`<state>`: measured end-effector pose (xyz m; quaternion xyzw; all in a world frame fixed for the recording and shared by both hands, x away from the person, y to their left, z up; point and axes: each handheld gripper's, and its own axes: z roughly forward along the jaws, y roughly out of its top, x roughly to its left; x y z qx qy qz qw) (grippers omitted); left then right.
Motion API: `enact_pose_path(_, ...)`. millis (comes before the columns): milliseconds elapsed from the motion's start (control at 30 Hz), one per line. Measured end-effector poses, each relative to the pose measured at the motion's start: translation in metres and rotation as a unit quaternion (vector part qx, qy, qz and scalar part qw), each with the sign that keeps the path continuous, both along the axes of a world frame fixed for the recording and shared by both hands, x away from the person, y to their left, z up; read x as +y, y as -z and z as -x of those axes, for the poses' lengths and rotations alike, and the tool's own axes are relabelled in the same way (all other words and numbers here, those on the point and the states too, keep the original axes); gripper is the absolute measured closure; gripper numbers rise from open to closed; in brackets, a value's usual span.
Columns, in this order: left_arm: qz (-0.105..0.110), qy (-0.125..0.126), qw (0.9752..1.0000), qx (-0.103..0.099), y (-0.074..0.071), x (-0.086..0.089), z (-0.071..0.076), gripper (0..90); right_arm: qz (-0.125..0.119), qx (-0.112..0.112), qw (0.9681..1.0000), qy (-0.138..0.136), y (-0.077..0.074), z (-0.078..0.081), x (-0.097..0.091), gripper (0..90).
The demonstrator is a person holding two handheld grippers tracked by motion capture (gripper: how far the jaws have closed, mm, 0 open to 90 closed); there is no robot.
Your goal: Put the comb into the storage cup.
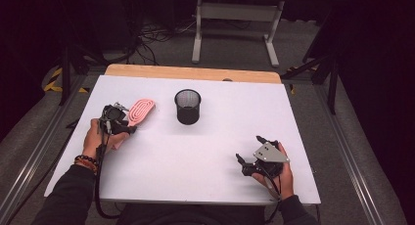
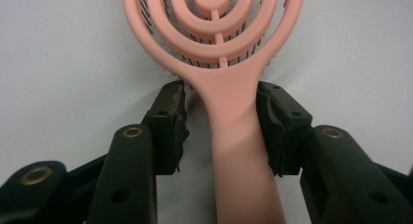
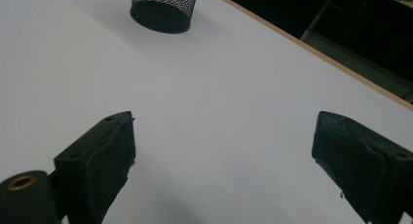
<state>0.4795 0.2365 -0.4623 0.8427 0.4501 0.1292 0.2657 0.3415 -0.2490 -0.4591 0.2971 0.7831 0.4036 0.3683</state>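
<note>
**Pink brush handle bracketed, grip not yet made**

The white counter (image 1: 195, 156) carries a black mesh cup (image 1: 188, 106) near its middle and a pink hairbrush (image 1: 140, 112) lying flat just left of the cup, head toward the far edge. The step in hand is judged to be grasping the brush by its handle. It would be done well if the left claw (image 2: 221, 117) were centred before closing: a gap is seen between handle and one pad, while the other pad sits at or against the handle, so the claw is not yet clamped. The handle is straddled just below the brush head. The right claw (image 1: 249, 156) is held wide open and empty near the counter's right front.
</note>
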Motion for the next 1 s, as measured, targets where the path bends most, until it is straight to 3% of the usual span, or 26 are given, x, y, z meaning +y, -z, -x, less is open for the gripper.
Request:
enact_pose_path(200, -0.005, 0.006, 0.9999, -0.010, 0.000, -0.002, 0.000, 68.2, 0.002, 0.002, 1.0000, -0.001, 0.001, 0.000, 0.001, 9.5)
enact_pose_path(367, -0.008, 0.004, 0.9996, -0.026, 0.002, -0.003, 0.005, 68.7, 0.004, 0.002, 1.0000, -0.002, 0.001, 0.000, 0.001, 9.5)
enact_pose_path(633, -0.002, -0.004, 0.9976, -0.069, 0.003, -0.001, 0.018, 68.9, -0.003, 0.003, 1.0000, -0.001, 0.001, 0.000, 0.000, 9.6)
enact_pose_path(767, 0.016, -0.005, 0.9946, -0.103, -0.004, 0.001, 0.028, 68.9, -0.019, 0.002, 0.9998, 0.007, -0.001, -0.001, -0.002, 9.8)
enact_pose_path(833, 0.021, -0.003, 0.9918, -0.126, -0.008, 0.002, 0.032, 68.9, -0.027, -0.001, 0.9996, 0.013, -0.003, -0.001, -0.004, 9.8)
enact_pose_path(1000, 0.045, 0.002, 0.9858, -0.162, -0.014, -0.001, 0.044, 69.0, -0.046, -0.004, 0.9987, 0.020, -0.007, -0.001, -0.006, 5.9)
